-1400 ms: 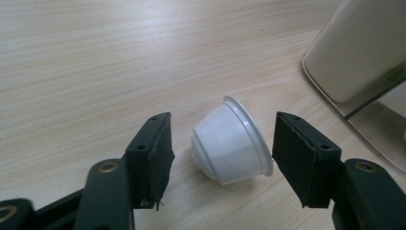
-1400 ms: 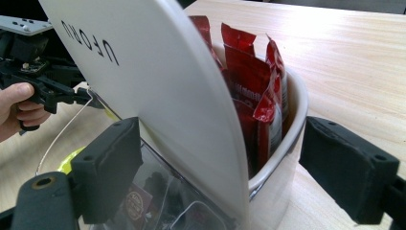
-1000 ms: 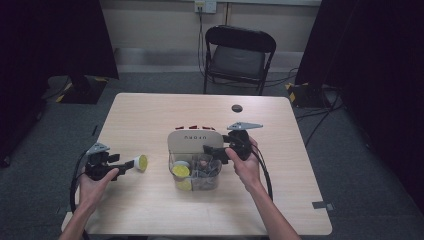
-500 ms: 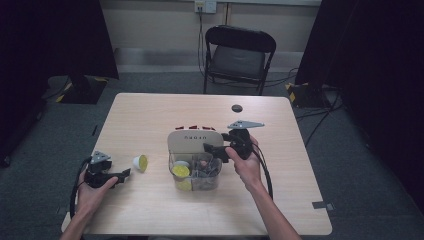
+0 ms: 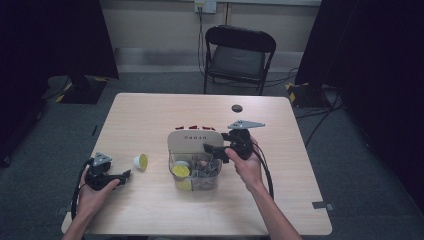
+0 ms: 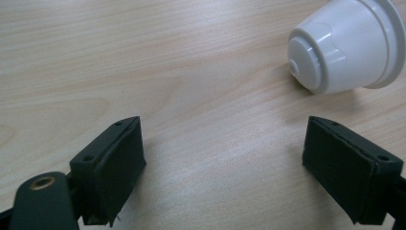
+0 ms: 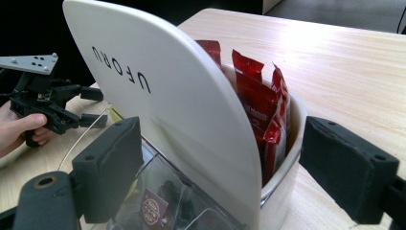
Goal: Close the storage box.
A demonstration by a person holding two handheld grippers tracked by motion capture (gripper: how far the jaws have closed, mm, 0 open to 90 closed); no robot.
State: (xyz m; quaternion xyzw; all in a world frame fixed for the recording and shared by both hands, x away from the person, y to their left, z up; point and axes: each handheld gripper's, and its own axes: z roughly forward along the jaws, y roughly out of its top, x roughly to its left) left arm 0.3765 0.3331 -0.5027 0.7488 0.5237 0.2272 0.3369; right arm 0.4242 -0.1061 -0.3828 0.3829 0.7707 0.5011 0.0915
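A white coffee capsule (image 5: 140,161) with a yellow lid lies on its side on the wooden table (image 5: 150,115). In the left gripper view the capsule (image 6: 344,48) is just beyond the right jaw. My left gripper (image 5: 126,174) (image 6: 225,167) is open; its jaws have just been opening, with only bare table between them. My right gripper (image 5: 210,151) (image 7: 222,167) is open over a white organiser (image 5: 192,137). Its jaws have closed a little, standing either side of the organiser's white panel (image 7: 158,96) without pressing on it. Red sachets (image 7: 258,91) stand behind the panel.
The organiser's clear front bin (image 5: 197,172) holds several capsules, one yellow-lidded (image 5: 180,171). A small dark disc (image 5: 237,108) lies near the table's far edge. A black folding chair (image 5: 240,55) stands beyond the table. My left gripper (image 7: 98,108) shows at the left of the right gripper view.
The left gripper has let go of the capsule, which now lies on the table, and has drawn back toward the near left corner. The right gripper has stayed in place.
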